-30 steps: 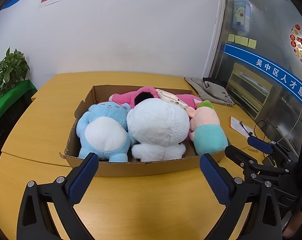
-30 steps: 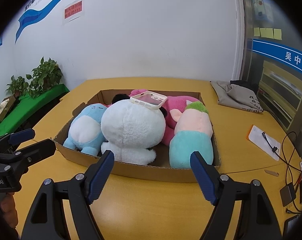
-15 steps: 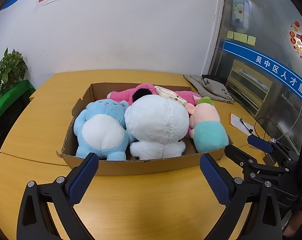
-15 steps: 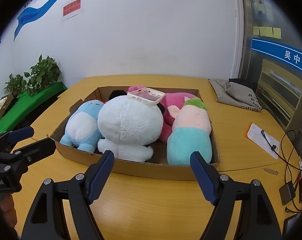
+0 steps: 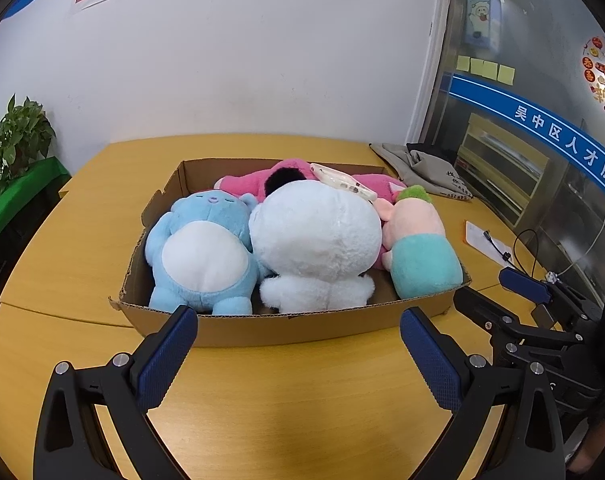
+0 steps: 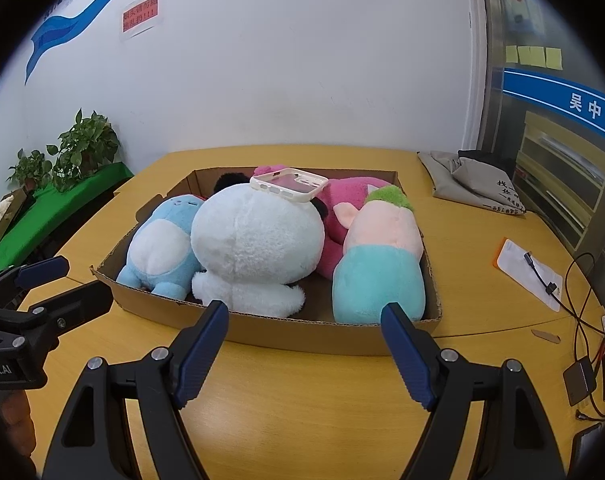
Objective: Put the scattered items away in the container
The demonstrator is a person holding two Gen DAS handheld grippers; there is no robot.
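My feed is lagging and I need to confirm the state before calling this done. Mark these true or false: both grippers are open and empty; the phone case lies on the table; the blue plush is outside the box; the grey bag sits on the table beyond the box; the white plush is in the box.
1. Both grippers are open and empty. True: the left gripper and right gripper hold nothing.
2. The phone case lies on the table. False: it rests atop the white plush.
3. The blue plush is outside the cardboard box. False: it lies inside.
4. The grey bag sits on the table beyond the box. True.
5. The white plush is in the box. True.
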